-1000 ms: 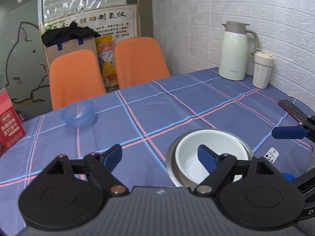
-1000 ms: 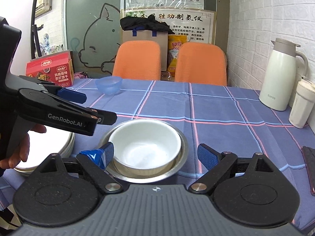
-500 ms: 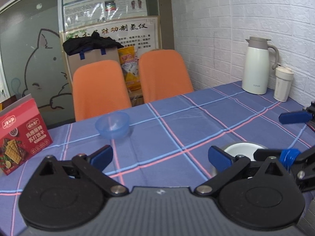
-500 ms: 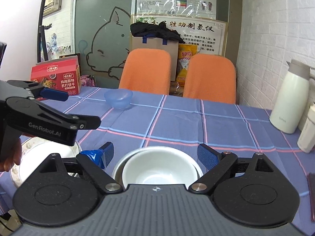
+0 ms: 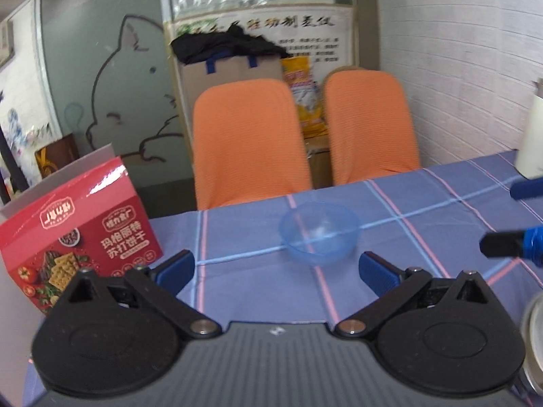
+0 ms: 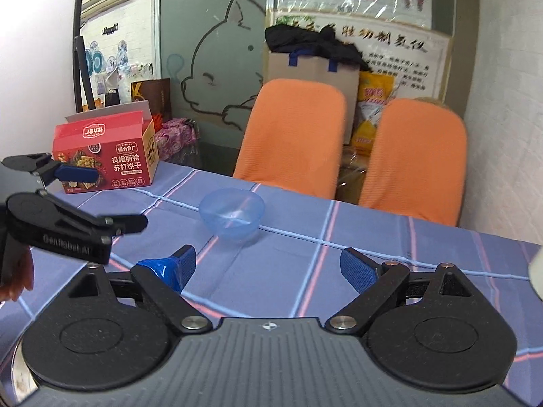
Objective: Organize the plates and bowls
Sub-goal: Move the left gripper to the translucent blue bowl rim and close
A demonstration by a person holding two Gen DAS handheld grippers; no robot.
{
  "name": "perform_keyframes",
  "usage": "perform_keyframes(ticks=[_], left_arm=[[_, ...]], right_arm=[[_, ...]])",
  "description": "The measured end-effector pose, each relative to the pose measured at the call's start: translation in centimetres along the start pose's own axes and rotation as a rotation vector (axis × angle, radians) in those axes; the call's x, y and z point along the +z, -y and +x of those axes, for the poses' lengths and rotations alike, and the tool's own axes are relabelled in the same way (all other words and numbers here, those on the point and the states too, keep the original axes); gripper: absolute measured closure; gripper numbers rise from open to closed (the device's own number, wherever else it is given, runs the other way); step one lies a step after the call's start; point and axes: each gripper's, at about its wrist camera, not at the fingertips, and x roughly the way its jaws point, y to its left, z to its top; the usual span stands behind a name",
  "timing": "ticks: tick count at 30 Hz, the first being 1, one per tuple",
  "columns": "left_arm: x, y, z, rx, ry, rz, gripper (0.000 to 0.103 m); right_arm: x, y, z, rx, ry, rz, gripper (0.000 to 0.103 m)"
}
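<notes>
A small clear blue plastic bowl stands upright on the blue checked tablecloth; it also shows in the right wrist view. My left gripper is open and empty, a short way in front of the bowl. My right gripper is open and empty, also facing the bowl from a little further back. A metal rim of a dish shows at the lower right edge of the left wrist view. The rim of another plate shows at the bottom left of the right wrist view.
A red cracker box stands on the table's left side, also in the right wrist view. Two orange chairs stand behind the far edge. A white thermos is at the far right by the brick wall.
Both grippers have lifted and swung left, away from the white bowl in the metal dish, which has left the views. The blue bowl now sits ahead of both grippers.
</notes>
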Motion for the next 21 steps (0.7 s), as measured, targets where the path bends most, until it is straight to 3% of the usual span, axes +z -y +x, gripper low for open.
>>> perform_keyframes(ticks=[4, 10, 13, 21], left_arm=[[1.4, -1.8, 4.3, 0.008, -0.043, -0.048, 0.000], [3.1, -1.4, 11.2, -0.121, -0.138, -0.119, 0.000], [3.5, -0.4, 14.4, -0.128, -0.181, -0.104, 0.000], [3.1, 0.0, 18.2, -0.150, -0.221, -0.117, 0.000]], right_arm=[[0.6, 0.3, 4.3, 0.040, -0.064, 0.024, 0.024], [1.2, -0.3, 10.3, 0.083, -0.166, 0.024, 0.024], [1.3, -0.8, 12.7, 0.085, -0.206, 0.001, 0.024], [1.3, -0.9, 16.4, 0.106, -0.277, -0.001, 0.024]])
